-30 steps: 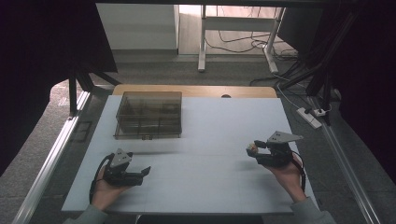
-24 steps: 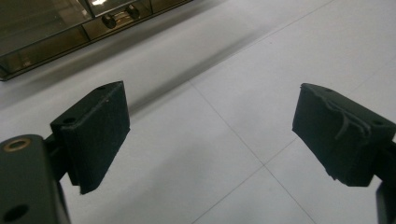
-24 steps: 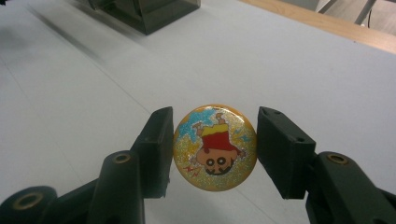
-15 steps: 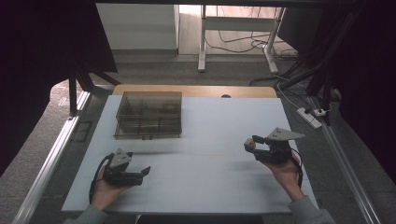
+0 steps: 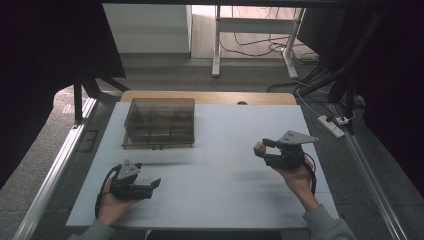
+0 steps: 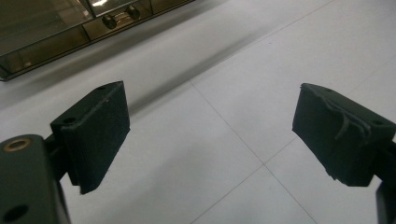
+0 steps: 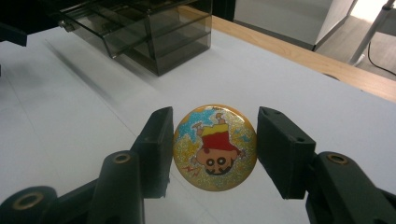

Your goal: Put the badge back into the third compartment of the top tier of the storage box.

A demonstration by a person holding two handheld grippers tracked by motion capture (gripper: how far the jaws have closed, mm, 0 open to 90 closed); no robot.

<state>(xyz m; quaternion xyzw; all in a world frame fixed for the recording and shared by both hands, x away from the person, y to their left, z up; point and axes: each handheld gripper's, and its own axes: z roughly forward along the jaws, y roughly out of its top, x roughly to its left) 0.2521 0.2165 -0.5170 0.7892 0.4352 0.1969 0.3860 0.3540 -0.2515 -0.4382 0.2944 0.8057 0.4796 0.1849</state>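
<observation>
Surface: white, flat, with a wooden strip along its far edge. Organiser box: smoked transparent plastic with inner compartments, standing on the far left part of the surface; in the right hand-held gripper view it appears at the top left, with a drawer front partly drawn out. Left hand: enters from the bottom left with the palm under the tool, near the surface's front edge. Left hand-held gripper: lies roughly level, pointing to the right across the surface; its two black pads stand wide apart with only bare surface between them, so it is released and carries nothing. Right hand: enters from the bottom right, raised above the surface. Right hand-held gripper: points left toward the middle and grasps a round badge by its edges. Round badge: glittery gold-yellow face with a cartoon child in a red shirt, seen upside down, held off the surface between the jaws; small writing along its rim is too small to read.
</observation>
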